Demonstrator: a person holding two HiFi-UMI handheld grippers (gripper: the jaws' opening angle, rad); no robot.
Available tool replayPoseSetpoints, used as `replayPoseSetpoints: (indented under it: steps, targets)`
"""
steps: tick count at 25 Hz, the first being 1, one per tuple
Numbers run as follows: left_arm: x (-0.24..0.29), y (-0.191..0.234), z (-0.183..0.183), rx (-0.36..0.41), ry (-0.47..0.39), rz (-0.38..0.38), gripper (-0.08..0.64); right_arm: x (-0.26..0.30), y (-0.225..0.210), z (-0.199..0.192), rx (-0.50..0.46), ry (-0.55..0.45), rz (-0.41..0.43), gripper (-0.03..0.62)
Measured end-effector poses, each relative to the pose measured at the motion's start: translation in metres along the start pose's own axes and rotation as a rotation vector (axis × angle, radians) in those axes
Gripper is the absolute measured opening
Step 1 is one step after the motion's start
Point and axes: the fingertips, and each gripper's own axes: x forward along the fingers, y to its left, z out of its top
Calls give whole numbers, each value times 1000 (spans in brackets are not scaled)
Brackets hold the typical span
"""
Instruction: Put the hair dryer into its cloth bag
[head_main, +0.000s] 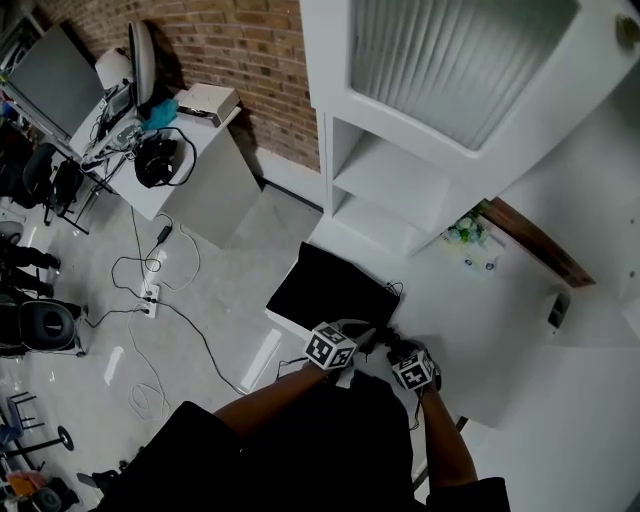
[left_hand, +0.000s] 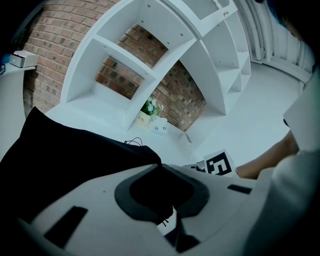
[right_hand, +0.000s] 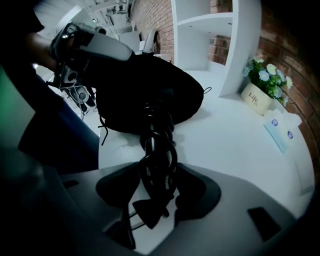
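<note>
left tongs (head_main: 362, 338), right tongs (head_main: 392, 348): white, black pads (left_hand: 127, 202), marker cubes (head_main: 330, 348) | clothing (head_main: 330, 440): black

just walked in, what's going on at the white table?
A person is working with two handheld tools at the white table. The left tool is shut on the edge of the black cloth bag. The right tool points down with the hair dryer's coiled cord and plug between its jaws; a firm grip can't be confirmed. The cord leads up to the bag.
</note>
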Motion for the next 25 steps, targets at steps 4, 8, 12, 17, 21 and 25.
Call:
replayPoseSetpoints:
  steps: [4,8,12,17,21,25]
  targets:
    - [-1,0,2,-2,-9,1,34,-12,-6,16,-37,-73,-35,227]
    - [-3,0,2,-3,-14,-8,34,-21,-12,47,-54,-139,-36,224]
    - [0,-7,10,-16,-44,-27,34,-16,-14,79,-84,-168,-16,222]
    - [-3,-8,23,-54,-81,-22,34,0,-6,114,-103,-191,18,222]
    - [-9,0,26,-70,-97,5,34,20,-1,120,-103,-177,48,227]
    - [-17,13,28,-97,-113,43,34,31,-2,115,-102,-154,55,233]
